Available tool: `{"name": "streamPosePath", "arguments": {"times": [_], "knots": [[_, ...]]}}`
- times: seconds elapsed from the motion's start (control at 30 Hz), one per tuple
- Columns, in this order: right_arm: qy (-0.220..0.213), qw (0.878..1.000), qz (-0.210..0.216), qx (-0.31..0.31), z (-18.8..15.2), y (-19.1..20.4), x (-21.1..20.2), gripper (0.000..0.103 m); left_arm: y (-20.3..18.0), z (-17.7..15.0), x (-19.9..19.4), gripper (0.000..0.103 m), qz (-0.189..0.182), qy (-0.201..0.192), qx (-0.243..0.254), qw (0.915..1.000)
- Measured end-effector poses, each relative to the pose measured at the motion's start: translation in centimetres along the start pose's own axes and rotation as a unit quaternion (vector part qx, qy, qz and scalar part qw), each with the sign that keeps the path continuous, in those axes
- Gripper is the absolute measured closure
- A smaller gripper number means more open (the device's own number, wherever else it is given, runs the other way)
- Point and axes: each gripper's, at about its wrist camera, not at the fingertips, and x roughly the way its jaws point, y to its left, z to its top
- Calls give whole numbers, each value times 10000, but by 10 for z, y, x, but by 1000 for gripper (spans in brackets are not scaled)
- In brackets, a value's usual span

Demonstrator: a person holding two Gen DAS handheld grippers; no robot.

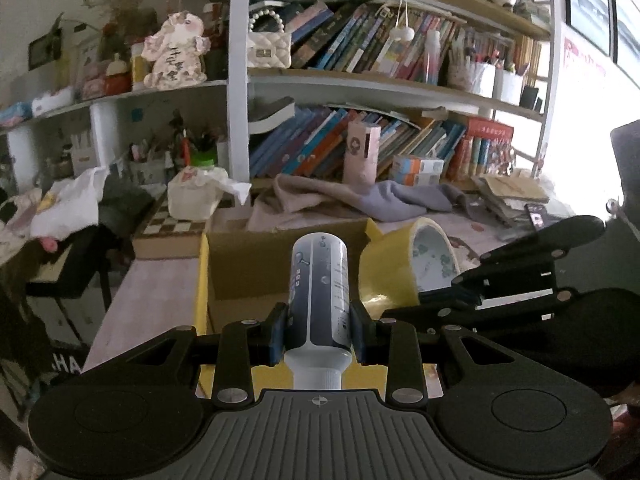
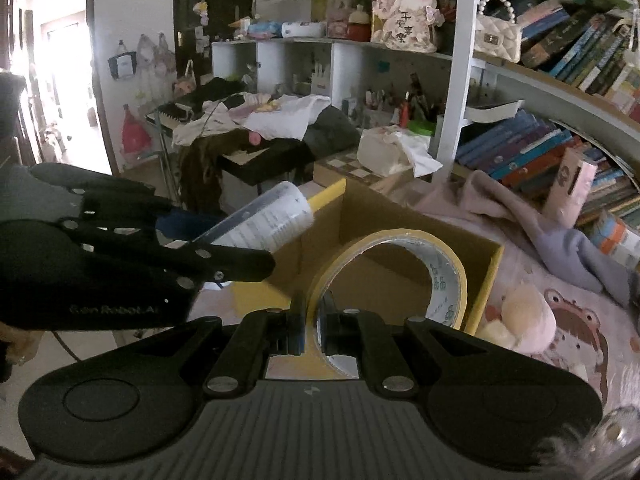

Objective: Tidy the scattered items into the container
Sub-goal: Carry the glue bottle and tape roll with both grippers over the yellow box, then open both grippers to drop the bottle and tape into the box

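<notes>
Carry step, both loads near the drop. Cardboard box (image 1: pixel 248 268) sits open on the pink table (image 1: pixel 152 300). Left gripper (image 1: pixel 318 336) is clamped narrow on a dark bottle (image 1: pixel 320 280), held over the box's near edge. Its long axis runs along the fingers, cap toward the camera, base pointing into the box. Right gripper (image 2: pixel 312 328) is pinched nearly closed on the wall of a yellow tape roll (image 2: pixel 384 276), which stands on edge above the box, hole facing sideways. Next move, probably: lower each over the opening and release; watch the two grippers crowding each other.
</notes>
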Motion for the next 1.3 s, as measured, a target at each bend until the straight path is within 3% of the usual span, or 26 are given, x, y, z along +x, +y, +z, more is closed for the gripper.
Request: {"name": "streamPosePath", "arguments": {"times": [0.4, 0.6, 0.73, 0.93, 1.13, 1.3], "knots": [[763, 9966, 192, -248, 29, -56, 99, 97, 22, 32, 104, 72, 38, 820, 709, 9941], [1445, 9874, 244, -597, 32, -76, 156, 97, 27, 34, 160, 72, 77, 1339, 1239, 9832], [1943, 9760, 378, -911, 31, -81, 188, 97, 28, 30, 190, 72, 39, 1741, 1605, 9716], [2511, 9606, 440, -1110, 30, -90, 217, 97, 37, 27, 215, 72, 131, 2094, 1588, 9648], [2604, 9589, 585, -960, 29, -92, 228, 96, 43, 28, 222, 72, 15, 2269, 1428, 9634], [2595, 9588, 626, -974, 29, -92, 231, 94, 45, 30, 228, 63, -142, 2407, 1356, 9610]]}}
